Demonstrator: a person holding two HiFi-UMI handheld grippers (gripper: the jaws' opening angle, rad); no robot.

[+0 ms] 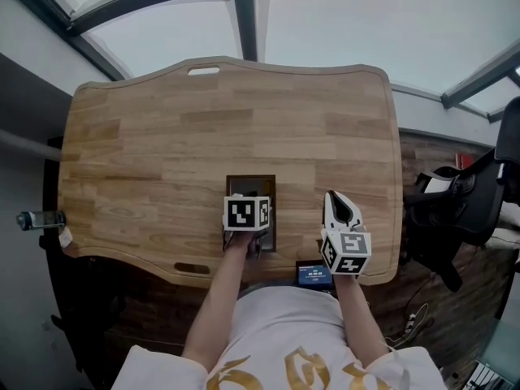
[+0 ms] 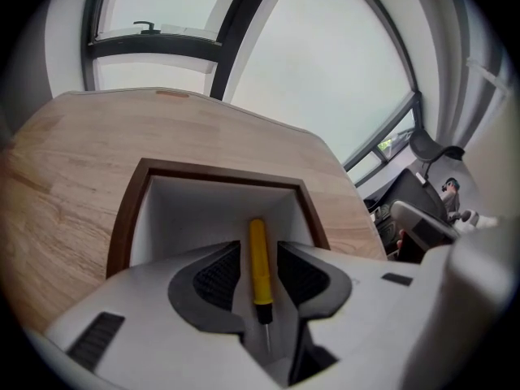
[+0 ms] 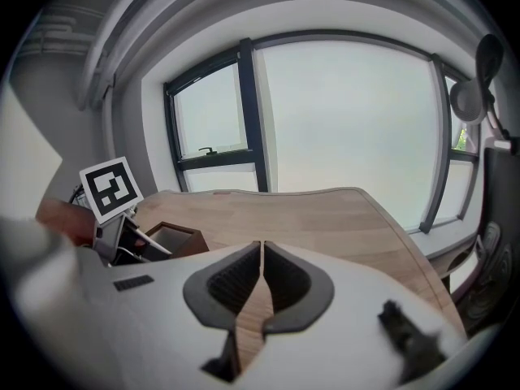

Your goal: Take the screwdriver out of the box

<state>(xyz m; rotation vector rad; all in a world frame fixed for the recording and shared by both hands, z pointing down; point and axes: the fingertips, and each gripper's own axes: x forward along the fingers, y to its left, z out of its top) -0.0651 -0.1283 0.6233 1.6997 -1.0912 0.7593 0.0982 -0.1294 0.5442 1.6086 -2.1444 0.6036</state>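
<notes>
- Wooden table [image 1: 162,136] is filling most of the head view, its long edge running 9 to 3 o'clock, with big windows [image 1: 341,23] beyond it at 12.
- Person in a white shirt [image 1: 268,331] with gold print is standing at the table's 6 o'clock edge, both forearms reaching over it.
- Dark chair-like gear [image 1: 455,210] is sitting off the table at 3 o'clock.
- Box [image 1: 250,179], brown rim and white inside, is lying open on the table toward 6 o'clock of its middle, close to the near edge.
- Left gripper [image 2: 258,250] is pointing steeply down into the box, with its marker cube [image 1: 246,214] covering the box's near half in the head view.
- Left tongs are released: jaws are standing apart, with a slim gap showing on each side of the handle and no pad pressing on it.
- Right gripper [image 1: 333,197] is hovering at 3 o'clock of the box, well clear of it, over bare wood near the table's edge.
- Right tongs are clenched: jaw tips are meeting, with nothing between them and only wood showing below [image 3: 262,246].
- Small dark device [image 1: 314,275] with a blue screen is sitting at 6 o'clock of the right gripper, at the table's edge.
- Screwdriver [image 2: 259,279], yellow handle with a thin metal shaft, is lying inside the box between the left jaws, handle toward 12 o'clock and shaft toward 6 in the left gripper view.
</notes>
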